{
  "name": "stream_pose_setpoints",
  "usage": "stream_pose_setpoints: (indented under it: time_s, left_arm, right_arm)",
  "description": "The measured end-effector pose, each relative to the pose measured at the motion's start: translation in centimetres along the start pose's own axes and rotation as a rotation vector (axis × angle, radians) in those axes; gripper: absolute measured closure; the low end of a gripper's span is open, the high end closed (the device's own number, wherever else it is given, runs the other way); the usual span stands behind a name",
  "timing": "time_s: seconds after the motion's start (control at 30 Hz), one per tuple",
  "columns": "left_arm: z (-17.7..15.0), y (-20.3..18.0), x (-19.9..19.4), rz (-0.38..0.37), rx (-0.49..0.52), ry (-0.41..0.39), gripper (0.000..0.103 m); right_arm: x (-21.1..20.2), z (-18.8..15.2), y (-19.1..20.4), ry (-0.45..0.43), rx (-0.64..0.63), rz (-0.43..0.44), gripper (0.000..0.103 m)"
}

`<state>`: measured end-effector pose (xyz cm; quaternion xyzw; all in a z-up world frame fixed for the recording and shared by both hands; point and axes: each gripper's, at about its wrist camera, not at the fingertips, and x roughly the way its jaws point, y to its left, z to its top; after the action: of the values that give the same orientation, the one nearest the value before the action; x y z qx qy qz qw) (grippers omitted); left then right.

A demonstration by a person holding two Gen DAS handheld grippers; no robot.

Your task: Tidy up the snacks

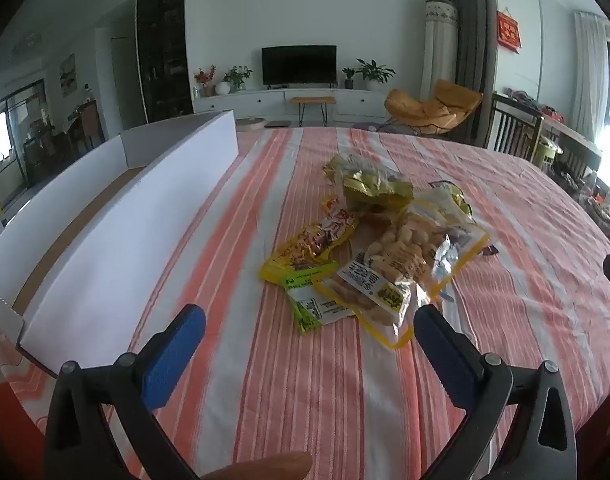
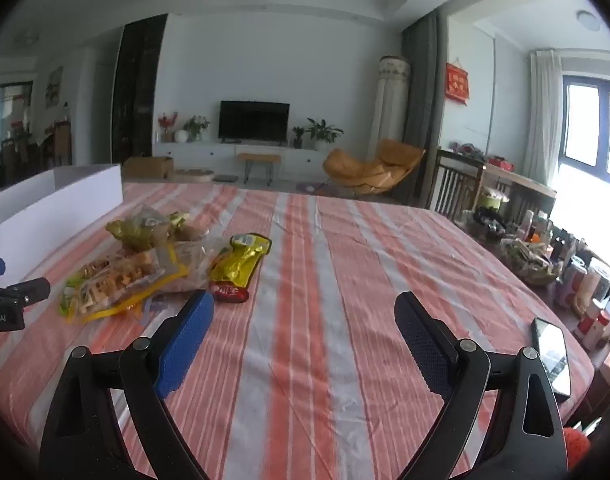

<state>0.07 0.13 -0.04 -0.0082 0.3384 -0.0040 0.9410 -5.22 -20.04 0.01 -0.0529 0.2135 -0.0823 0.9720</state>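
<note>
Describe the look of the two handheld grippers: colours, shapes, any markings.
Both are alike. The left gripper has two black plastic fingers with triangular cut-outs, silver pivot bolts and blue textured pads. The right gripper has the same black linkage arms, round bolts and blue ribbed pads. In the right wrist view the left gripper's body carries white lettering, partly cut off. No cables or sleeves show.
</note>
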Motion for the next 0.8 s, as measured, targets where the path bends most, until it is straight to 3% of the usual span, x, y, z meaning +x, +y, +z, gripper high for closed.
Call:
stream_pose_setpoints:
  time_s: [0.1, 0.27, 0.8]
  left_arm:
    - [-0.6, -1.1, 0.3, 0.033, 0.056, 0.005, 0.000]
    - [-0.8, -0.5, 0.4, 0.004, 0.029, 0.021, 0.000]
    - [-1.1, -0.3, 1.0, 0.020, 0.055, 0.027, 0.000]
  right_arm:
    - [0.1, 0.0, 0.1, 0.007, -0.017, -0.010, 0.009]
    - [0.4, -0.7, 0.2, 0.013, -0.006, -0.006, 0.009]
    - [1.2, -1.2, 1.2, 0.052, -0.038, 0.030, 0.009]
